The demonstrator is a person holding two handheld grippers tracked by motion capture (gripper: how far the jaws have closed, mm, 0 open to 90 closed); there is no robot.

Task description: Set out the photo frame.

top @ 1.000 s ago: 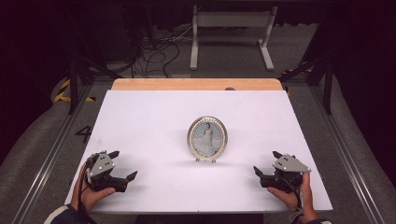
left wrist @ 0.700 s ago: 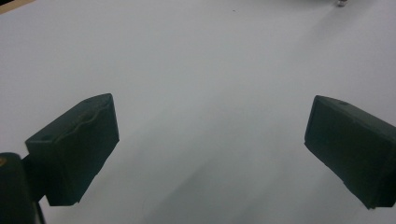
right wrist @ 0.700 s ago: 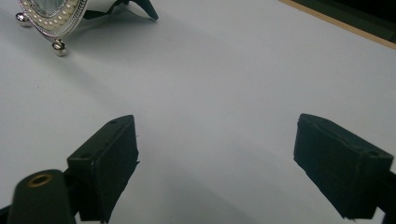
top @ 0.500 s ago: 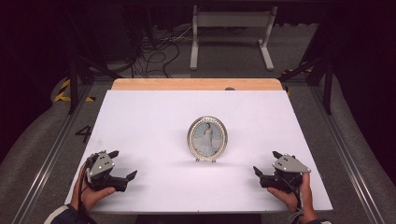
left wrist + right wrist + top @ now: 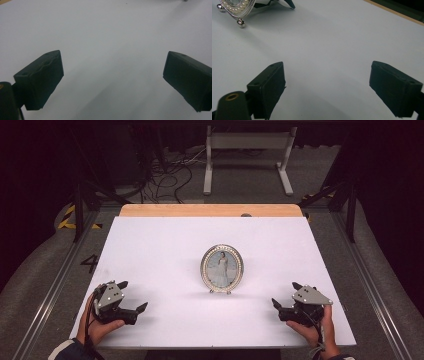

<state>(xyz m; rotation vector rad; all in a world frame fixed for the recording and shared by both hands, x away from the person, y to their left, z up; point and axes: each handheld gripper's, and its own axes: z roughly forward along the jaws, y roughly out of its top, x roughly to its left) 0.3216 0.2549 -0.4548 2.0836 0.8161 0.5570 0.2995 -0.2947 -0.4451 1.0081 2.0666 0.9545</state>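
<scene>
An oval silver picture frame (image 5: 222,268) with a beaded rim stands upright on small ball feet near the middle of the white table (image 5: 165,250). Its lower edge (image 5: 235,10) shows at the top left of the right gripper view. My left gripper (image 5: 132,296) rests near the front left corner, open, with bare table between its jaws (image 5: 112,72). My right gripper (image 5: 285,295) rests near the front right corner, open as well, holding nothing (image 5: 327,82). Both sit well apart from the frame.
A wooden strip (image 5: 210,210) runs along the table's far edge. Beyond it on the dark floor lie cables (image 5: 165,175) and a white metal stand (image 5: 247,150). Metal rails (image 5: 55,285) flank the table on both sides.
</scene>
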